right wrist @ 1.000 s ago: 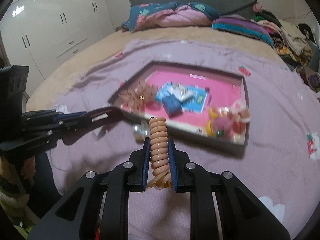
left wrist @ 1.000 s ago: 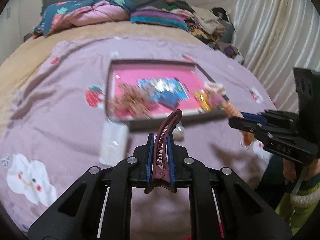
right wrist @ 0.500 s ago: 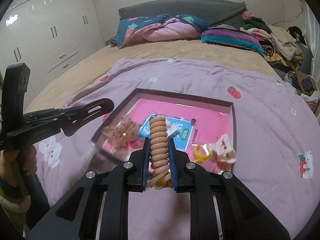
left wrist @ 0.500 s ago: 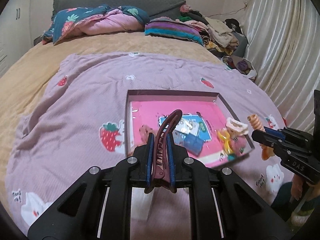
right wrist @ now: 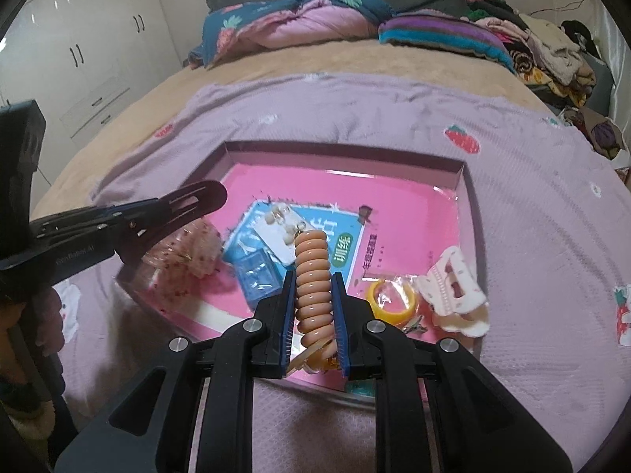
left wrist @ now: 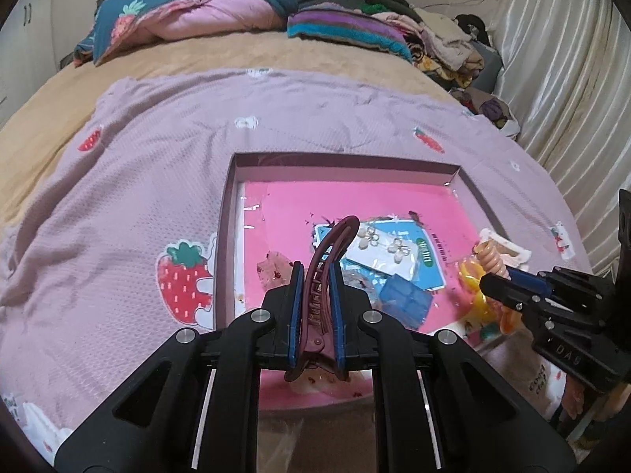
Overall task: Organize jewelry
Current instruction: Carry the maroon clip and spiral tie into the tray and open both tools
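My left gripper [left wrist: 316, 272] is shut on a dark red hair clip [left wrist: 327, 260], whose curved tip rises above the fingers. My right gripper [right wrist: 313, 280] is shut on a peach spiral hair tie [right wrist: 312, 272]. Both hang over the near part of a shallow box [left wrist: 224, 213] with a pink floor, lying on the purple blanket. Inside the box lie a blue card with earrings [right wrist: 276, 220], a small blue case [right wrist: 258, 276], a pink scrunchie [right wrist: 189, 248], a yellow ring [right wrist: 390, 299] and a cream claw clip [right wrist: 457, 287]. The right gripper [left wrist: 497, 272] shows at the left view's right edge.
The purple blanket with strawberry prints [left wrist: 118, 205] covers the bed. Folded quilts [left wrist: 189, 19] and a clothes pile [left wrist: 445, 51] lie at the head of the bed. A white curtain [left wrist: 572, 79] hangs on the right and white wardrobes [right wrist: 79, 51] stand at the left.
Both grippers have moved forward and down toward the box, which now fills more of each view. The grips on the hair clip and the hair tie are unchanged.
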### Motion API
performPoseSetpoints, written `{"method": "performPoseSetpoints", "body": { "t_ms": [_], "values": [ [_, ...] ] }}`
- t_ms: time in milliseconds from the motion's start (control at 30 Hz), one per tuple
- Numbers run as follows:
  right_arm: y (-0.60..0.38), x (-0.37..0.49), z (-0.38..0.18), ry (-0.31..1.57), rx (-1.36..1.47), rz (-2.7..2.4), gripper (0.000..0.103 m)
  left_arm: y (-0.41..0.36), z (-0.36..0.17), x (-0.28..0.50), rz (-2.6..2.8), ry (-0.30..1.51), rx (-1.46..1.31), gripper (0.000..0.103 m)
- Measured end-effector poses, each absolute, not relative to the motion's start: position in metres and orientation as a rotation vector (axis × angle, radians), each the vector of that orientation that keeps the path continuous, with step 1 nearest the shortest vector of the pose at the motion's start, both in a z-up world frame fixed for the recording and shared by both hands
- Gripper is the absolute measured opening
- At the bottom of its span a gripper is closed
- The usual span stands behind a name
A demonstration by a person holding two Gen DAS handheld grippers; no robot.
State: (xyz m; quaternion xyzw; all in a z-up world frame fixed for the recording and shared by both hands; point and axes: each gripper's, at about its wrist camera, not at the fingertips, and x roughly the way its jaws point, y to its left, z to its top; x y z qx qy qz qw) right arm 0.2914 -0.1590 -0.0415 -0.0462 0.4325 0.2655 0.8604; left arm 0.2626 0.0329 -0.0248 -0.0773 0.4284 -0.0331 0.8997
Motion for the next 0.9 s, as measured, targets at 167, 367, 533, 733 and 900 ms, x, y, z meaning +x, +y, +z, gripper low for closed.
{"method": "performPoseSetpoints", "body": {
  "t_ms": [167, 367, 533, 733, 900],
  "values": [
    [-0.157, 0.297, -0.054, 0.935, -0.1, 0.535, 0.019, 0.032, -0.036, 0.268, -0.069, 0.913, -0.154, 0.006],
    [-0.166, 0.29, -0.048, 0.925, -0.052, 0.549, 0.041, 0.032, -0.04, 0.271, -0.075, 0.919, -0.147, 0.006],
    [-0.178, 0.274, -0.033, 0.887, -0.03, 0.547, 0.057, 0.029, -0.033, 0.264, -0.073, 0.903, -0.138, 0.02],
    [-0.187, 0.254, -0.016, 0.852, -0.01, 0.554, 0.064, 0.031, -0.015, 0.247, -0.061, 0.855, -0.128, 0.039],
    [-0.19, 0.237, 0.0, 0.816, -0.003, 0.566, 0.071, 0.035, 0.005, 0.227, -0.041, 0.806, -0.123, 0.057]
  ]
}}
